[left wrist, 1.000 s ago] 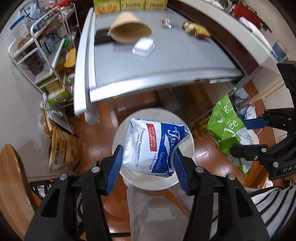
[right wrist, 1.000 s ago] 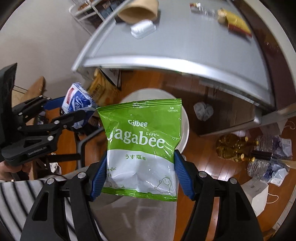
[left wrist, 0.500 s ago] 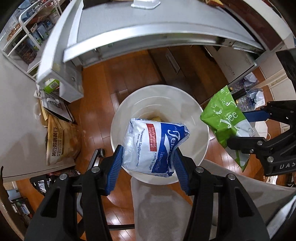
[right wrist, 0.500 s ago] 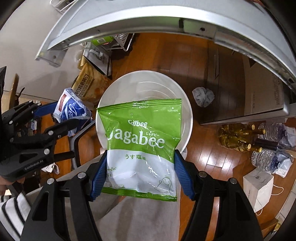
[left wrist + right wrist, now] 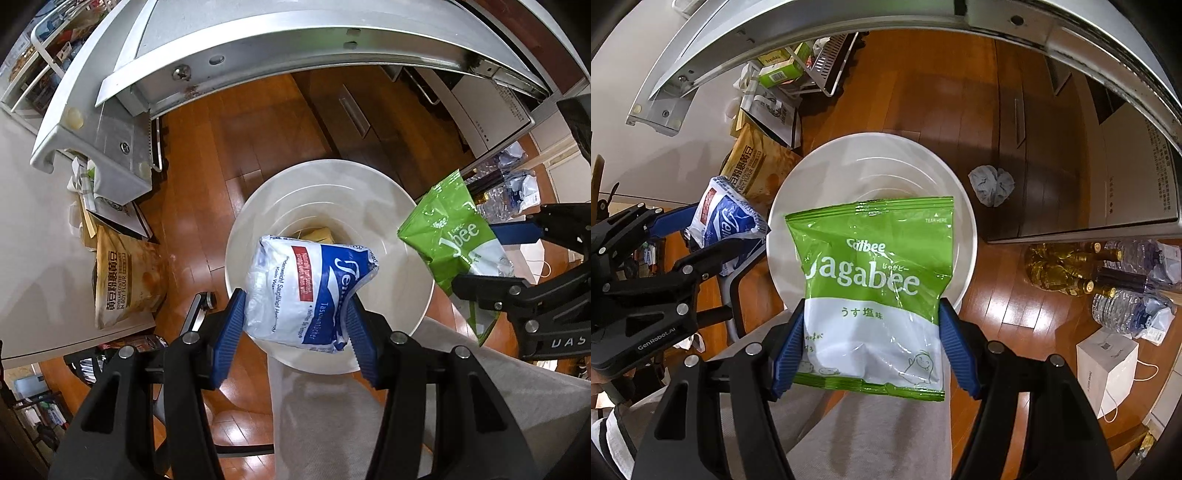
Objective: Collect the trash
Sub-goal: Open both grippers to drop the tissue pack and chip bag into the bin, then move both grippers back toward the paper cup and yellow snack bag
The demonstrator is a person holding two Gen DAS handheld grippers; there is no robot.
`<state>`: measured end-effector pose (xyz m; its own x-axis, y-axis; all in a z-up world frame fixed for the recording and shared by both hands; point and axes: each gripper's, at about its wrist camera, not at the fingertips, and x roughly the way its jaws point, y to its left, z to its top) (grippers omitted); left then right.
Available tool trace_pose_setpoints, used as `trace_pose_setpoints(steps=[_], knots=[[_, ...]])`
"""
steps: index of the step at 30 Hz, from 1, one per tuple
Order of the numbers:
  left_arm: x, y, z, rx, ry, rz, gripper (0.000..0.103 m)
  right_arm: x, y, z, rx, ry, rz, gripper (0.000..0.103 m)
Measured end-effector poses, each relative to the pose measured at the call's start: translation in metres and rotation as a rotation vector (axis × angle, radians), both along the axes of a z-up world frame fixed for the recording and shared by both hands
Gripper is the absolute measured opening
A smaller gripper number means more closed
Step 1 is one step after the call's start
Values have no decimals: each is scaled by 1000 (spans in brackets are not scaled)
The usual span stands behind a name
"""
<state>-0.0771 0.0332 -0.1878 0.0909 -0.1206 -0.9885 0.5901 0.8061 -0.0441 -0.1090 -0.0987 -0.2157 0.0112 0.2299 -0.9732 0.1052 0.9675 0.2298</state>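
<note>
A blue-and-white tissue pack [image 5: 306, 291] sits between the blue pads of my left gripper [image 5: 295, 299], whose jaws are opening while the pads still touch the pack. It hangs over the mouth of a round white bin [image 5: 332, 166] on the wooden floor, with some yellowish trash at the bottom. My right gripper [image 5: 871, 314] is shut on a green Jagabee snack bag [image 5: 871, 280], held upright above the same bin [image 5: 871, 142]. In the right wrist view, the left gripper [image 5: 727, 229] and the tissue pack [image 5: 724, 210] are at the left of the bin.
A steel table edge [image 5: 295, 55] arches above the bin. A brown soy flour bag [image 5: 125, 277] lies to the left. A crumpled grey wad [image 5: 991, 184], bottles [image 5: 1071, 273] and a white paper bag [image 5: 1108, 365] are on the right. A person's grey trouser leg [image 5: 332, 424] is below.
Both grippers have sunk toward the bin with their packs. The table top has slid out of view and the bin fills more of each picture.
</note>
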Motion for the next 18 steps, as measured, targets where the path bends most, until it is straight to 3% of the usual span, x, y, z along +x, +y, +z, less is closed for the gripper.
trace_pose_setpoints(steps=[5, 8, 18], knots=[[0, 0, 1, -3, 5, 3, 70, -1, -2, 0, -4, 1, -11, 68], [0, 0, 1, 11, -3, -4, 86, 0, -3, 2, -5, -7, -19, 76], [-2, -1, 1, 39, -30, -13, 93, 1, -11, 7, -1, -24, -38, 76]])
